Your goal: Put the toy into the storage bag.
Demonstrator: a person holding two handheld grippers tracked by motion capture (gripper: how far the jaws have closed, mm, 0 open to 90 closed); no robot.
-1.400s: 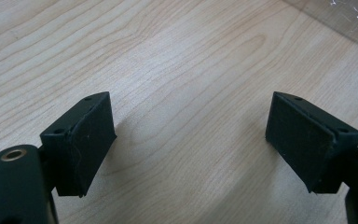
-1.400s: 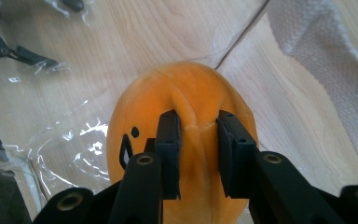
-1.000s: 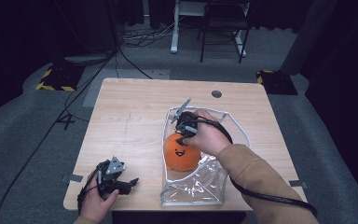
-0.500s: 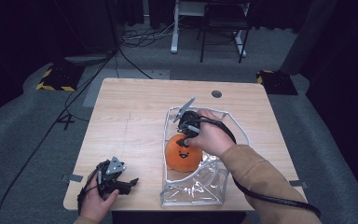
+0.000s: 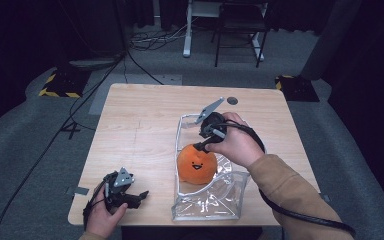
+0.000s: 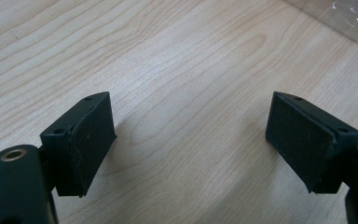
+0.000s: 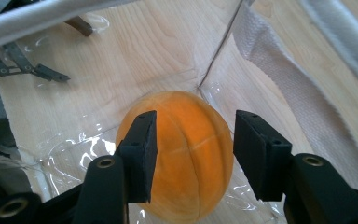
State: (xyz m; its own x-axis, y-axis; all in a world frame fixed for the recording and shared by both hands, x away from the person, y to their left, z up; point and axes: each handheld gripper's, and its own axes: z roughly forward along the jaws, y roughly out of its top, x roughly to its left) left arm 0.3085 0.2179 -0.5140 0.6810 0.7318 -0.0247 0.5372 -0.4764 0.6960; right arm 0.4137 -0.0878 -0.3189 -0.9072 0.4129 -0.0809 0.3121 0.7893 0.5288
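An orange plush toy (image 5: 196,165) with a small face sits inside a clear plastic bag (image 5: 215,202) on the wooden table (image 5: 140,120). My right gripper (image 5: 201,145) hovers just above the toy's far side and points down into the bag. Its jaws have just been opening and stand apart. In the right gripper view the toy (image 7: 186,154) lies below the gap of the right gripper (image 7: 193,144), and the pads do not press on it. My left gripper (image 5: 139,196) rests at the table's front left, open over bare wood (image 6: 191,140).
The bag's white-trimmed rim (image 5: 177,150) stands open on the right half of the table. A small round cap (image 5: 232,100) sits near the far edge. Beyond the table stand desk and chair legs (image 5: 240,40), with cables on the grey floor.
The right gripper has opened and lifted off the orange toy, which now rests in the bag a little nearer the front. The left gripper has stayed put.
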